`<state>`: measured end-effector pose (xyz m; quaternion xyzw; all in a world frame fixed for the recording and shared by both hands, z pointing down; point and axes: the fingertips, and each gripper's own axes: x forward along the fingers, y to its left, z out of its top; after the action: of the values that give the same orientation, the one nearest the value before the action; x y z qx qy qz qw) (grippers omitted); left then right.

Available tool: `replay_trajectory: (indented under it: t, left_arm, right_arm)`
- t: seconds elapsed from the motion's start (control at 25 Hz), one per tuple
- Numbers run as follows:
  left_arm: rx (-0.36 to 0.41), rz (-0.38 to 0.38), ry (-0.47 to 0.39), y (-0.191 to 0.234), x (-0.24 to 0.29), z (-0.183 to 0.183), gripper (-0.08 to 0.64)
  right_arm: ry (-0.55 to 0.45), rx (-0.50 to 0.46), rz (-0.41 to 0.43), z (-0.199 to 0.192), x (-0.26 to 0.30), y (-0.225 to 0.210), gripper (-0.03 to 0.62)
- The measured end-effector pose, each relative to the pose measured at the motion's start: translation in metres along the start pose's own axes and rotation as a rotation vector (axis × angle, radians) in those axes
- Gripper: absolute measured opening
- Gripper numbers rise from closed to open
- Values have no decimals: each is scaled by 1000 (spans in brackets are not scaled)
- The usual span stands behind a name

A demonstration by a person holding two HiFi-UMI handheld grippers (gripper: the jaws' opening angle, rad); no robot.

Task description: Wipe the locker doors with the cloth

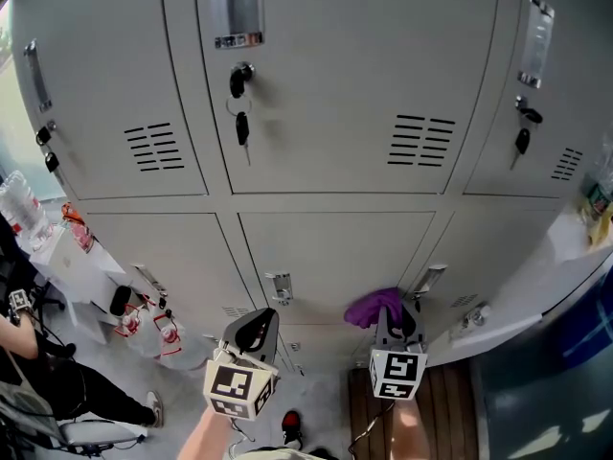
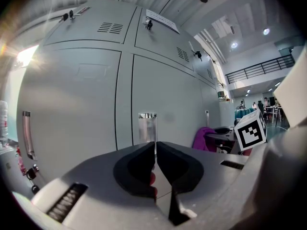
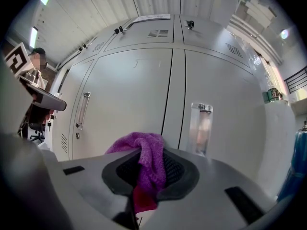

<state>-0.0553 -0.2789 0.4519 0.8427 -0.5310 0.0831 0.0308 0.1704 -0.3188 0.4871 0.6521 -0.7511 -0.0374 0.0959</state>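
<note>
Right hand-held gripper [image 3: 146,174]: jaws clamped on the purple cloth [image 3: 144,159], which bunches over the jaw tips and hangs down between them. Left hand-held gripper [image 2: 156,164], just to its left: jaws pressed together, holding nothing. Lower locker doors [image 1: 335,247] stand close ahead of both; contact with the cloth cannot be told. Recessed handle [image 3: 201,128] lies ahead-right of the cloth.

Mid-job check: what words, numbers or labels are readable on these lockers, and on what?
Nothing is legible.
Middle label holder on the upper middle locker door: washed out by glare.
Right label holder on the upper right door: too blurred.
White paper strip on an upper door: print too small.
</note>
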Motion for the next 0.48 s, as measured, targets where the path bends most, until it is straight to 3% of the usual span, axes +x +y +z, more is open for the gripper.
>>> replay_trajectory:
  t: [0.48]
  left_arm:
    - [2, 24, -9, -13, -29, 0, 32]
  right_arm:
    - [-29, 60, 48, 19, -24, 12, 67]
